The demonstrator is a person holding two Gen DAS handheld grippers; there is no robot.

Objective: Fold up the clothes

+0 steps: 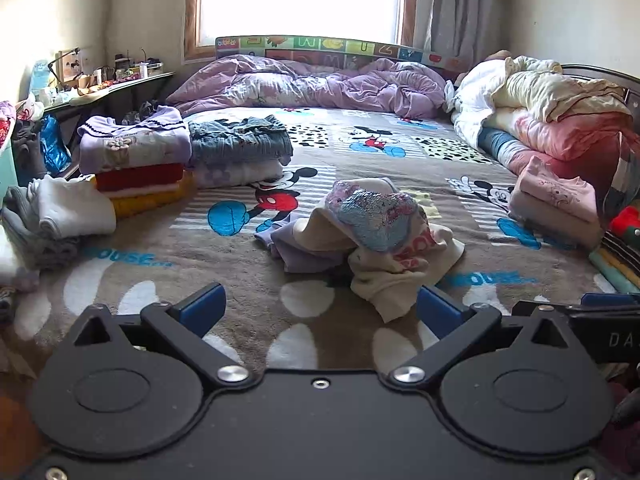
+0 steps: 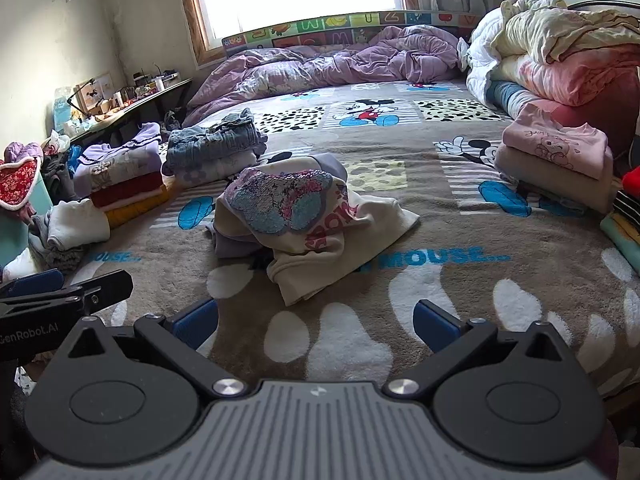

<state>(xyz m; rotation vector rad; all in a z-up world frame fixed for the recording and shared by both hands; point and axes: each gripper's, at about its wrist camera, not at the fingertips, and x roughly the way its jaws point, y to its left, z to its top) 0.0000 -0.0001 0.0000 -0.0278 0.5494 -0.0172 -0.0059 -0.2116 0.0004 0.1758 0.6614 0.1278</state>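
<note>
A crumpled cream sweatshirt [image 1: 384,256] [image 2: 320,236] with a sequin patch and pink letters lies in a heap on the cartoon-mouse blanket [image 1: 200,264] [image 2: 460,280], with a lilac garment [image 1: 296,248] [image 2: 230,246] bunched under its left side. My left gripper [image 1: 320,310] is open just in front of the heap, its right blue pad close to the cream hem, nothing between its fingers. My right gripper [image 2: 316,322] is open too, hovering over bare blanket a little short of the heap. In the right wrist view the left gripper's finger shows at the left edge.
Folded stacks stand on the left: lilac, red and yellow tops [image 1: 136,156] [image 2: 120,176], jeans on a flowered garment [image 1: 240,148] [image 2: 212,148], white and grey pieces [image 1: 60,216] [image 2: 72,228]. A pink folded pile [image 1: 556,200] [image 2: 556,160] and rolled quilts [image 1: 552,108] sit right; a purple duvet [image 1: 320,84] lies behind.
</note>
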